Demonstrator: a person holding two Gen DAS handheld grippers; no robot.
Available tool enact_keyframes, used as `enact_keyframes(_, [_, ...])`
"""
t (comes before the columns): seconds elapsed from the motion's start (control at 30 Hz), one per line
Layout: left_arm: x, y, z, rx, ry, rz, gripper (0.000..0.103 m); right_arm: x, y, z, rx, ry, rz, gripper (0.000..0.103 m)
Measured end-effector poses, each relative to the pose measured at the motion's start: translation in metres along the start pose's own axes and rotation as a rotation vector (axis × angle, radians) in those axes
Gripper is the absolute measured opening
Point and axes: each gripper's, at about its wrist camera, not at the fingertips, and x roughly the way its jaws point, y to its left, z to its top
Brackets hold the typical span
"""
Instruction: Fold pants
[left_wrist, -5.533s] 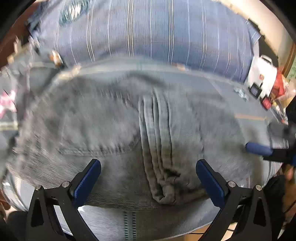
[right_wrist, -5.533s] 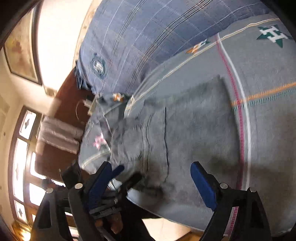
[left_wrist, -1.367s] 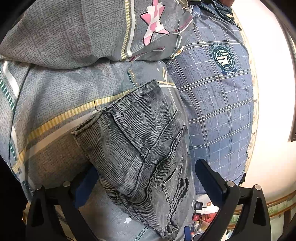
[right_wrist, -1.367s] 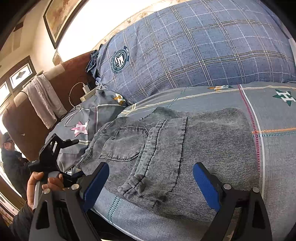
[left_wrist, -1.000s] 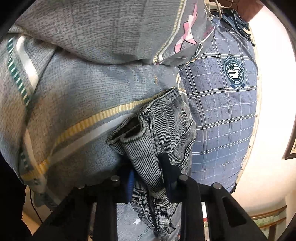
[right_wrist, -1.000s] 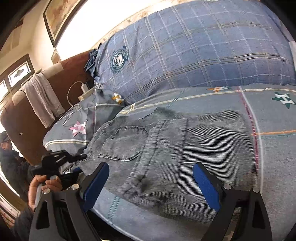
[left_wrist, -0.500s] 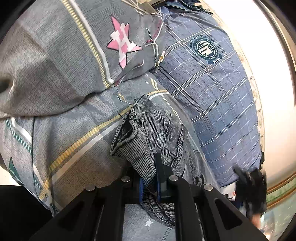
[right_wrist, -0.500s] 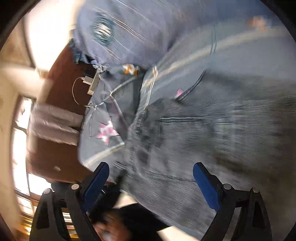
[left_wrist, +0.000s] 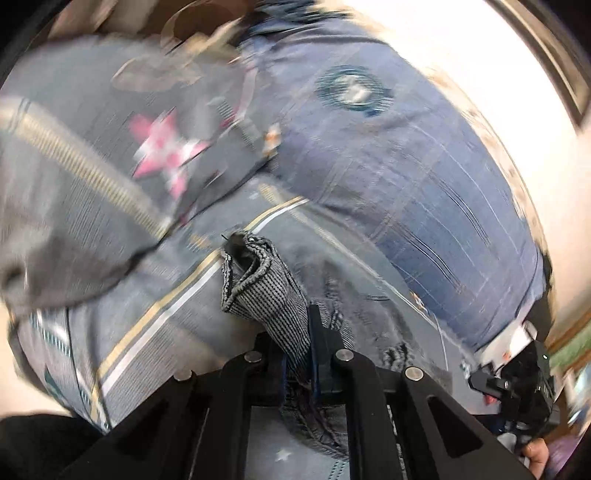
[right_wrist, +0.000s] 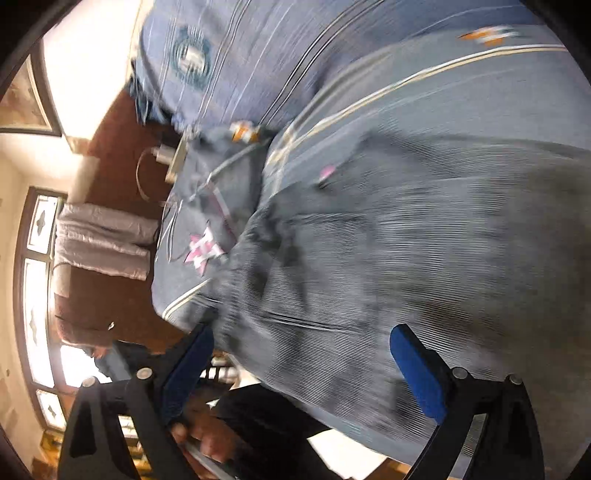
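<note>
The left gripper (left_wrist: 297, 354) clamps a bunched edge of the grey pants (right_wrist: 424, 258), which lie beside the blue plaid pillow (left_wrist: 406, 206); the right gripper (right_wrist: 303, 369) hangs spread above them. Such a narrow pinch could slip, spoiling the fold.

Both close fisheye views are aimed along their fingers; the grey denim pants (left_wrist: 269, 295) (right_wrist: 424, 266) are shared.

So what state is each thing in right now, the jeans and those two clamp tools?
Jeans: lying on the bed, one bunched edge lifted and pinched.
Left gripper: shut on the jeans.
Right gripper: open, holding nothing, above the jeans.
Blue checked pillow: resting beyond the jeans.
</note>
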Motion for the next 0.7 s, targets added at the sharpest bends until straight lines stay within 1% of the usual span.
enact_keyframes(0.07, [-0.004,-0.028,0.001,0.084,-0.024,0.01,0.009,-0.032,-0.019,-0.005,0.021,-0.078,-0.016,0.098])
enact_keyframes(0.13, [-0.009,-0.068,-0.004,0.209,-0.053,0.019,0.008,-0.068,-0.043,-0.016,0.056,-0.165,-0.006,0.098])
enact_keyframes(0.2, [-0.014,-0.1,-0.013,0.307,-0.069,0.009,0.008,-0.095,-0.059,-0.02,0.075,-0.235,-0.013,0.098])
enact_keyframes(0.23, [-0.015,-0.114,-0.02,0.353,-0.076,0.003,0.008,-0.109,-0.068,-0.022,0.089,-0.272,-0.021,0.098])
enact_keyframes(0.3, [-0.014,-0.154,-0.045,0.503,-0.091,-0.004,0.008,-0.134,-0.086,-0.03,0.127,-0.341,-0.026,0.098])
enact_keyframes(0.33, [-0.011,-0.172,-0.062,0.574,-0.086,-0.013,0.007,-0.144,-0.094,-0.034,0.139,-0.365,-0.03,0.098])
enact_keyframes(0.37, [-0.008,-0.182,-0.072,0.613,-0.076,-0.022,0.007,-0.15,-0.101,-0.037,0.155,-0.389,-0.037,0.098])
enact_keyframes(0.43, [0.003,-0.209,-0.107,0.732,-0.043,-0.045,0.007,-0.165,-0.12,-0.046,0.186,-0.423,-0.043,0.098])
enact_keyframes(0.47, [0.008,-0.216,-0.117,0.765,-0.026,-0.052,0.007,-0.169,-0.127,-0.051,0.203,-0.436,-0.044,0.098])
enact_keyframes(0.53, [0.03,-0.231,-0.15,0.865,0.063,-0.062,0.007,-0.175,-0.142,-0.057,0.233,-0.451,-0.035,0.098])
enact_keyframes(0.57, [0.039,-0.235,-0.162,0.885,0.105,-0.07,0.007,-0.175,-0.147,-0.058,0.245,-0.456,-0.032,0.098])
enact_keyframes(0.6, [0.052,-0.237,-0.176,0.917,0.171,-0.076,0.007,-0.171,-0.149,-0.059,0.253,-0.46,-0.032,0.098])
enact_keyframes(0.63, [0.066,-0.238,-0.19,0.964,0.244,-0.058,0.008,-0.169,-0.152,-0.059,0.257,-0.459,-0.033,0.098])
enact_keyframes(0.67, [0.072,-0.236,-0.198,0.984,0.264,-0.035,0.008,-0.167,-0.154,-0.059,0.258,-0.453,-0.038,0.098])
enact_keyframes(0.7, [0.073,-0.235,-0.202,0.984,0.261,-0.03,0.011,-0.166,-0.155,-0.059,0.26,-0.448,-0.042,0.098])
